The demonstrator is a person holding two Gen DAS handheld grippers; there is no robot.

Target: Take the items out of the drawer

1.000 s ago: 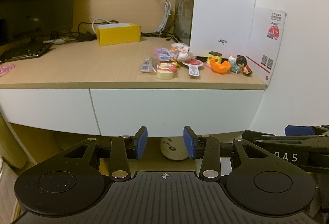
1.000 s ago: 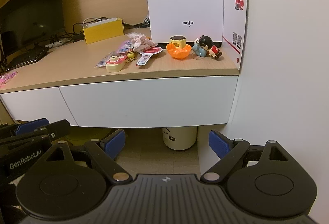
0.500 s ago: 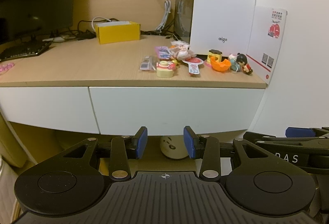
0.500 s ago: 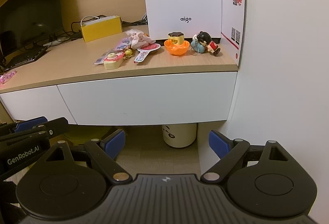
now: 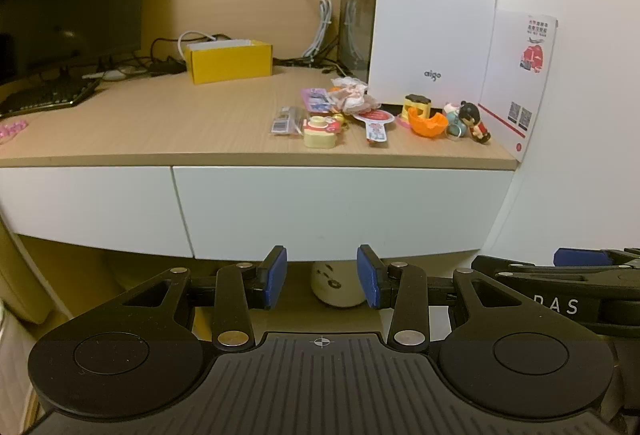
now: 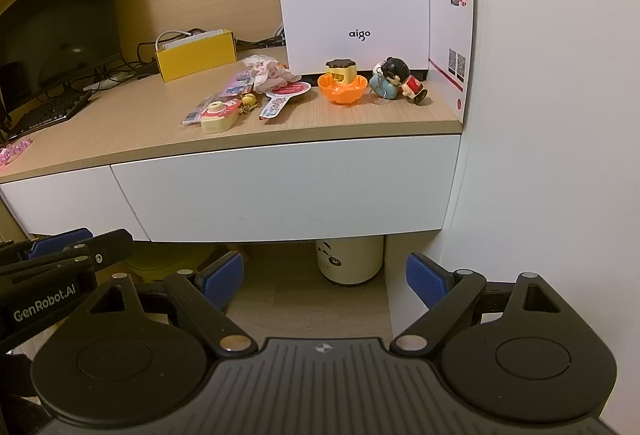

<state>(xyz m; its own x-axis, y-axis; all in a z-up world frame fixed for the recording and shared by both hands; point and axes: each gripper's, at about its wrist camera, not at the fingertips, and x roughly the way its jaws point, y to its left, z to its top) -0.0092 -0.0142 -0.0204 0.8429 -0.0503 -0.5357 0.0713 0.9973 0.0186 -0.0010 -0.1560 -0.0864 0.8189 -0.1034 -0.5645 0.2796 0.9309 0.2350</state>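
Note:
A white drawer front (image 5: 340, 207) (image 6: 288, 187) under the wooden desktop is closed, flush with its neighbour drawer (image 5: 84, 203). My left gripper (image 5: 321, 277) hangs below and in front of it, open with a narrow gap and nothing between the blue pads. My right gripper (image 6: 324, 281) is open wide, also empty, low in front of the same drawer. On the desktop above lie small toys: a cream toy camera (image 5: 320, 133) (image 6: 219, 117), an orange bowl with a yellow piece (image 5: 427, 119) (image 6: 342, 85), a doll figure (image 5: 472, 121) (image 6: 398, 81) and packets (image 5: 376, 121).
A white wall (image 6: 552, 115) closes the right side. A white panel marked aigo (image 5: 434, 11) and a leaflet (image 5: 520, 75) stand at the desk's back right. A yellow box (image 5: 230, 61), cables, a keyboard (image 5: 44, 97) and monitor sit left. A cream bin (image 6: 348, 261) stands under the desk.
Both grippers have drifted slightly relative to the desk; the right view has shifted a little higher. Jaw openings are unchanged and the drawer stays closed.

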